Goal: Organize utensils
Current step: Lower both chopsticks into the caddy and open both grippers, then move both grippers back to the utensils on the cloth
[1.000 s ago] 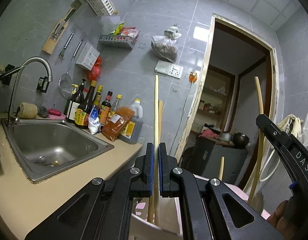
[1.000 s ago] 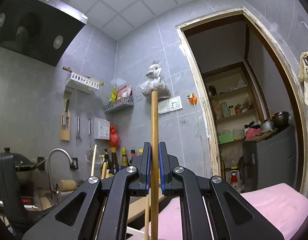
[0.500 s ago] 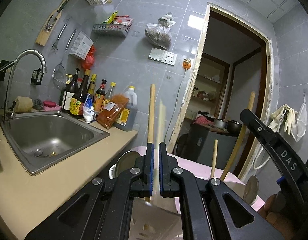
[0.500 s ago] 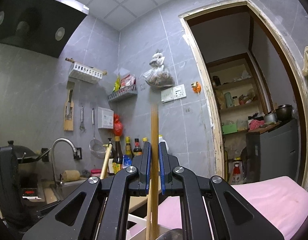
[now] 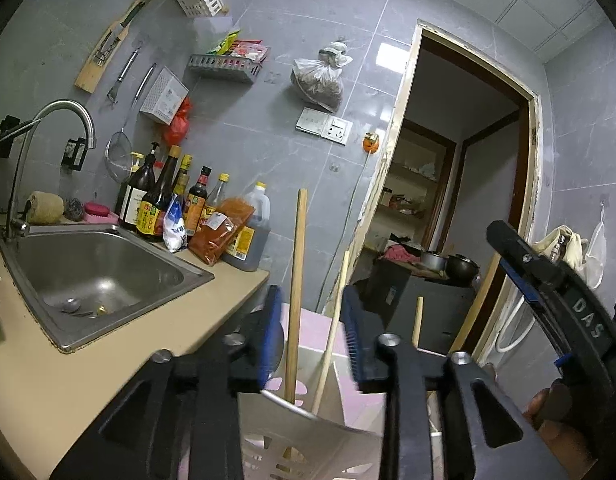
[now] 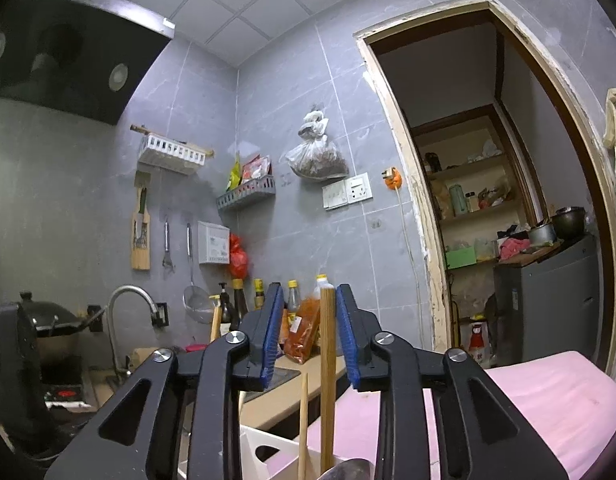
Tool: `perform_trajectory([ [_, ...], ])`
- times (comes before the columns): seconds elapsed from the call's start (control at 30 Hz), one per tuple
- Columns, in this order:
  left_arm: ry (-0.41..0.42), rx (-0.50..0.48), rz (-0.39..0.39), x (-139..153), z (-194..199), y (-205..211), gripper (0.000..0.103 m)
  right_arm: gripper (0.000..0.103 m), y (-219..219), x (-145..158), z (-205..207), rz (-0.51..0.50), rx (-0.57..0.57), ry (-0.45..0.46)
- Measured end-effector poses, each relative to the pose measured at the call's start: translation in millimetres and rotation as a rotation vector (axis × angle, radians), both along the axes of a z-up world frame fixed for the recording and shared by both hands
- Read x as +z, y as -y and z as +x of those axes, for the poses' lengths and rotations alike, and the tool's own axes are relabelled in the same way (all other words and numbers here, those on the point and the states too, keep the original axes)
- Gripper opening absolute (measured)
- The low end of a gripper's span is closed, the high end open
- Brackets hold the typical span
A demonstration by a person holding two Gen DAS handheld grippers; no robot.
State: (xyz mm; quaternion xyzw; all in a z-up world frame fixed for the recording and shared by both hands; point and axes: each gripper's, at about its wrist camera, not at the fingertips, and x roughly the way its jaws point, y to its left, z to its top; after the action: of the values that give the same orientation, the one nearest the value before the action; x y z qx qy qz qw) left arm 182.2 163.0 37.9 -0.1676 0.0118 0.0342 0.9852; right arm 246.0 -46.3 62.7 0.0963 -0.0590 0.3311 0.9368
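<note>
Both the left gripper [image 5: 311,336] and right gripper [image 6: 309,336] have jaws parted, holding nothing. Wooden handles [image 5: 296,288] in the white holder [image 5: 308,436] look light, stiff; grip mid-shaft.

The utensil handles [image 5: 295,292] were light wood. The holder [image 5: 308,440] was white with cut-out holes. Both grippers were black with blue pads [image 6: 270,332]. The worktop [image 5: 108,364] was beige, the wall tiles [image 5: 268,152] grey, the cushion [image 6: 547,396] pink.
</note>
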Motion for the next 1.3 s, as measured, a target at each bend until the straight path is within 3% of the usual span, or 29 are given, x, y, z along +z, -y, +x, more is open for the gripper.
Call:
perform_trajectory([
  [0.1,0.019,-0.005,0.011,8,-5,1,0.035,0.047,10,7,-2,0.021,-0.004,-0.012],
  [0.17,0.029,-0.013,0.022,14,-8,4,0.041,0.051,20,11,-5,0.020,-0.021,-0.016],
  [0.23,0.032,-0.030,0.028,20,-12,7,0.056,0.066,30,15,-8,0.015,-0.042,-0.029],
  [0.3,0.029,-0.065,0.032,23,-15,11,0.063,0.079,44,16,-10,0.009,-0.045,-0.050],
  [0.4,0.006,-0.102,0.060,28,-18,23,0.065,0.085,64,14,-12,-0.021,-0.071,-0.088],
  [0.47,-0.025,-0.135,0.085,29,-18,33,0.077,0.089,83,12,-16,-0.031,-0.092,-0.117],
  [0.53,-0.042,-0.164,0.102,29,-21,44,0.086,0.103,99,10,-19,-0.034,-0.109,-0.137],
  [0.7,-0.081,-0.215,0.155,24,-25,74,0.089,0.103,142,8,-31,-0.084,-0.164,-0.181],
  [0.97,-0.215,-0.351,0.198,6,-20,127,0.089,0.103,187,-7,-45,-0.269,-0.254,-0.275],
  [1.2,-0.377,-0.435,0.223,-13,0,168,0.089,0.102,210,-44,-46,-0.434,-0.273,-0.449],
  [1.3,-0.460,-0.453,0.231,-22,14,180,0.089,0.095,214,-60,-43,-0.485,-0.244,-0.542],
])
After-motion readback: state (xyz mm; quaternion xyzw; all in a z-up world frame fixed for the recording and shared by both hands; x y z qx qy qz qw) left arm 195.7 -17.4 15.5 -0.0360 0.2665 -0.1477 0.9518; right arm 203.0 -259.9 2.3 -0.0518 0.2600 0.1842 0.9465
